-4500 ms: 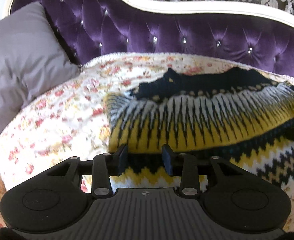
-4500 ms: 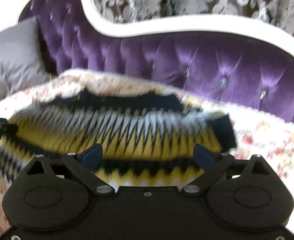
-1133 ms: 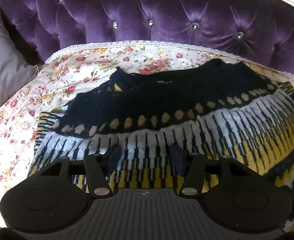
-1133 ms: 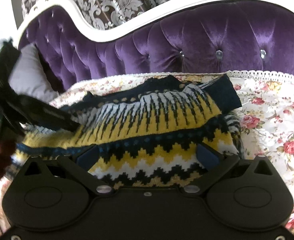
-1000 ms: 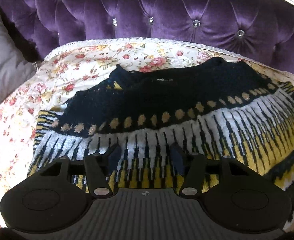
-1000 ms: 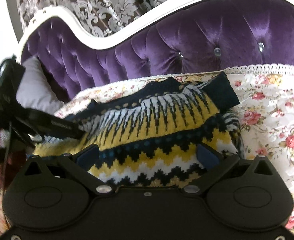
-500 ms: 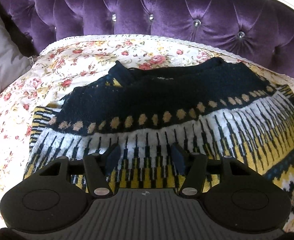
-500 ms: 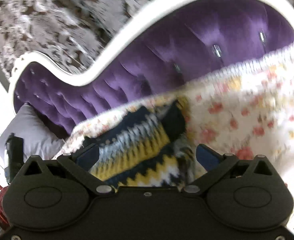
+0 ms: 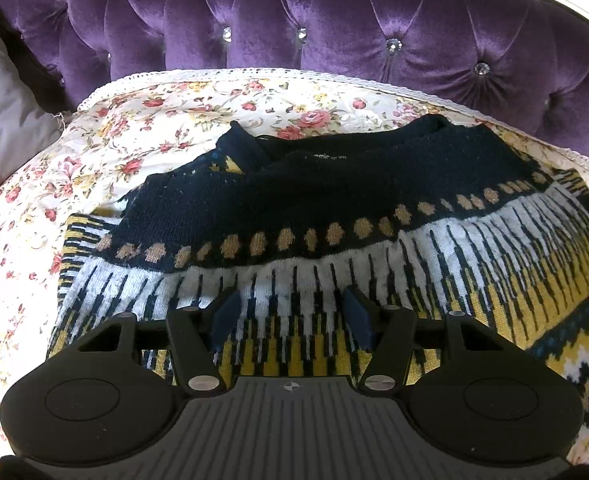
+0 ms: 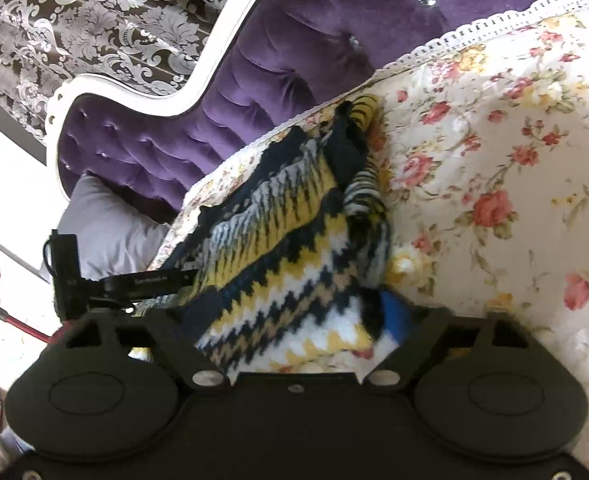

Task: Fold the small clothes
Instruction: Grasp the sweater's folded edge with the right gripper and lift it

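Sweater (image 9: 334,216): flat under my half-spread left gripper (image 9: 292,316); its corner sits between my right gripper (image 10: 294,320), jaws just closing, grip unclear.

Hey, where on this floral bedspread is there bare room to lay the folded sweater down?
Bare floral bedspread lies between the sweater and the grey pillow, and a strip runs along the purple headboard. In the right wrist view it is bare right of the sweater. The middle is crowded.
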A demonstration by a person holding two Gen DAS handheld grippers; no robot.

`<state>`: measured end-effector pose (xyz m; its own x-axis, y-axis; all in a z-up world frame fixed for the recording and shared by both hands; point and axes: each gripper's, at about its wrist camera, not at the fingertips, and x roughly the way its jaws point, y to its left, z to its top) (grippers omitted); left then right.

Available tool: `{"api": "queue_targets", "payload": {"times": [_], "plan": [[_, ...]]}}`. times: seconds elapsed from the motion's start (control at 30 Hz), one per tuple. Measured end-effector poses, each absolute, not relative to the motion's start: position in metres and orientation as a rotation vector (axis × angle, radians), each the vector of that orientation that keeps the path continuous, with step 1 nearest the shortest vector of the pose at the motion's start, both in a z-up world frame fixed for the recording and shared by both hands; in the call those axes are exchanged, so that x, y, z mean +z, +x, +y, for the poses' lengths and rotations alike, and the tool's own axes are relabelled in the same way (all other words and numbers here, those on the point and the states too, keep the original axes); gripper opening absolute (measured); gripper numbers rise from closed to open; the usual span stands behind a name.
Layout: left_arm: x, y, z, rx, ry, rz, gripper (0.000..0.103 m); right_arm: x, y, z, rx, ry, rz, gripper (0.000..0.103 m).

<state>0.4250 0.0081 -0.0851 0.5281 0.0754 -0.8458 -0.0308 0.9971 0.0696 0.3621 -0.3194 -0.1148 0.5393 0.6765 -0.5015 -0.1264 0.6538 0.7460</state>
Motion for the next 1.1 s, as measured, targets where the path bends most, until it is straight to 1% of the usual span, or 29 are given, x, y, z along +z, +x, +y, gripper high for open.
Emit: {"api": "queue_targets", "payload": {"times": [0.03, 0.07, 0.1, 0.2, 0.3, 0.37, 0.43, 0.53, 0.57, 0.6, 0.63, 0.67, 0.7, 0.73, 0.77, 0.93, 1.1], "plan": [[-0.085, 0.425, 0.008, 0.063, 0.048, 1.012, 0.057, -0.117, 0.361, -0.32, 0.517, 0.708, 0.893, 0.049], [-0.085, 0.425, 0.008, 0.062, 0.048, 1.011, 0.057, -0.117, 0.361, -0.319, 0.502, 0.693, 0.905, 0.035], [-0.085, 0.425, 0.008, 0.06, 0.049, 1.011, 0.057, -0.116, 0.359, -0.315, 0.492, 0.669, 0.9, 0.032], [-0.085, 0.424, 0.009, 0.057, 0.049, 1.009, 0.057, -0.101, 0.353, -0.304, 0.479, 0.576, 0.865, 0.028], [-0.085, 0.425, 0.009, 0.055, 0.047, 1.011, 0.057, -0.076, 0.343, -0.301, 0.461, 0.499, 0.779, 0.024], [-0.086, 0.425, 0.01, 0.054, 0.044, 1.012, 0.057, -0.061, 0.338, -0.299, 0.408, 0.415, 0.744, 0.024], [-0.086, 0.425, 0.009, 0.053, 0.044, 1.012, 0.057, -0.062, 0.341, -0.298, 0.371, 0.339, 0.769, 0.024], [-0.086, 0.425, 0.009, 0.054, 0.04, 1.012, 0.057, -0.079, 0.346, -0.301, 0.358, 0.326, 0.842, 0.024], [-0.086, 0.425, 0.009, 0.054, 0.04, 1.011, 0.057, -0.081, 0.344, -0.303, 0.368, 0.339, 0.835, 0.027], [-0.086, 0.424, 0.009, 0.054, 0.041, 1.011, 0.057, -0.081, 0.343, -0.307, 0.379, 0.378, 0.819, 0.034], [-0.086, 0.424, 0.009, 0.055, 0.042, 1.01, 0.057, -0.08, 0.343, -0.314, 0.382, 0.437, 0.791, 0.035], [-0.085, 0.424, 0.009, 0.056, 0.042, 1.011, 0.057, -0.079, 0.343, -0.321, 0.384, 0.501, 0.756, 0.05], [-0.085, 0.424, 0.009, 0.056, 0.042, 1.011, 0.057, -0.079, 0.345, -0.329, 0.389, 0.565, 0.723, 0.075], [-0.085, 0.424, 0.009, 0.055, 0.042, 1.011, 0.057, -0.08, 0.348, -0.334, 0.394, 0.61, 0.7, 0.091], [-0.086, 0.424, 0.009, 0.054, 0.042, 1.011, 0.057, -0.081, 0.352, -0.339, 0.394, 0.647, 0.681, 0.103], [-0.085, 0.424, 0.009, 0.05, 0.038, 1.014, 0.057, -0.104, 0.388, -0.339, 0.418, 0.758, 0.752, 0.103], [-0.085, 0.425, 0.009, 0.047, 0.039, 1.016, 0.057, -0.113, 0.406, -0.321, 0.49, 0.775, 0.786, 0.103]]}}
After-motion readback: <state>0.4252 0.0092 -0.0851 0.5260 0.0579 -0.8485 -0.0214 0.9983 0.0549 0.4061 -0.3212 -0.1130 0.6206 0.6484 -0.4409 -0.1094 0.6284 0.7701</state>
